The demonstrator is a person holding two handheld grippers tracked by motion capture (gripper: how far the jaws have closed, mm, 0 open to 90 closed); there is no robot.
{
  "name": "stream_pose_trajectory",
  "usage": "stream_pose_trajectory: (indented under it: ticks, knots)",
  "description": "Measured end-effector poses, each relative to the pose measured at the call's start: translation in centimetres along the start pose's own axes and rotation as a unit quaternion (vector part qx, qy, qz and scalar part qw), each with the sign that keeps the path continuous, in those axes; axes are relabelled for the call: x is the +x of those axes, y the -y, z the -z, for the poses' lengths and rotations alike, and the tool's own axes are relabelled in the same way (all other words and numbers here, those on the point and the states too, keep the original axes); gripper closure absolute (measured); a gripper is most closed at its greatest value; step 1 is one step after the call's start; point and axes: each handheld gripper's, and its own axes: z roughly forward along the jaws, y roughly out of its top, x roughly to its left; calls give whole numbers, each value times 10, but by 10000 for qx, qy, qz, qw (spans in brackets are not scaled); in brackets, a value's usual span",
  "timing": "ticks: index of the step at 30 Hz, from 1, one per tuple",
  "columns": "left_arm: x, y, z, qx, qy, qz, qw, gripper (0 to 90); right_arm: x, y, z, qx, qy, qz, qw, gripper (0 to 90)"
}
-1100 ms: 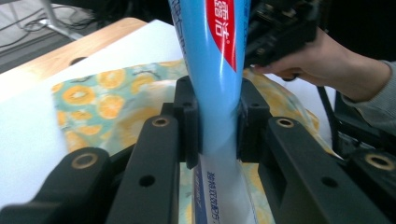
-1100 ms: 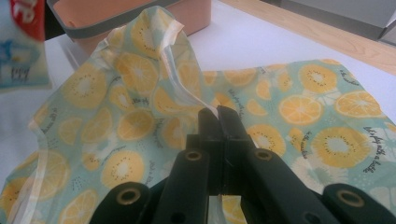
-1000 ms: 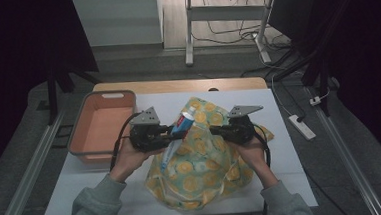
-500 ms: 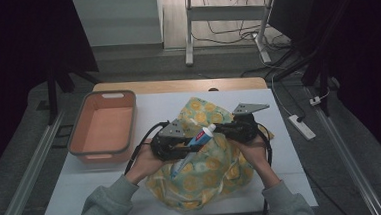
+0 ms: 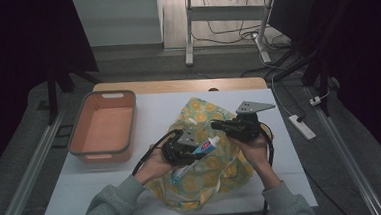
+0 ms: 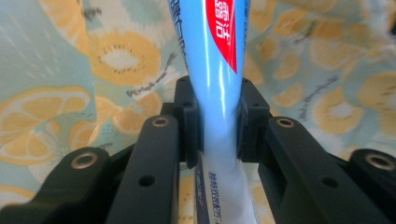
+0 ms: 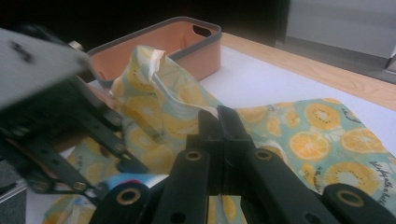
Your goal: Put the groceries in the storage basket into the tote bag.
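Left gripper (image 6: 215, 121) clamping a blue toothpaste tube (image 6: 215, 70) over the lemon-print fabric bag (image 5: 203, 182); right gripper (image 7: 217, 122) pinching the bag's edge, jaws together.

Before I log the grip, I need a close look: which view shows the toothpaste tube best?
The left gripper view: the toothpaste tube runs up the middle, squeezed between the left hand-held gripper pads, red label readable. The high view shows it small, lying across the fruit-print bag. The right gripper view catches a blue sliver low down.
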Motion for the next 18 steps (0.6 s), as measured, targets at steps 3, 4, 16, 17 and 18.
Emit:
stream_pose_trajectory:
  ticks: [3, 4, 16, 17, 18]
  knots:
    - [3, 1, -9, 190, -69, -10, 9998, 734, 2, -1, 0, -20, -11, 21, 10000, 891]
    - [3, 1, -12, 222, -66, 6, 9997, 734, 3, -1, 0, -30, -23, 29, 10000, 891]
    - [8, -15, -35, 482, -404, -74, 9980, 730, 13, -7, 1, -172, -119, 101, 9997, 891]
    - [9, -16, -38, 499, -454, -115, 9977, 730, 13, -7, 1, -182, -117, 100, 9997, 891]
    - [9, -18, -41, 526, -498, -147, 9973, 728, 13, -7, 2, -189, -118, 97, 9997, 891]
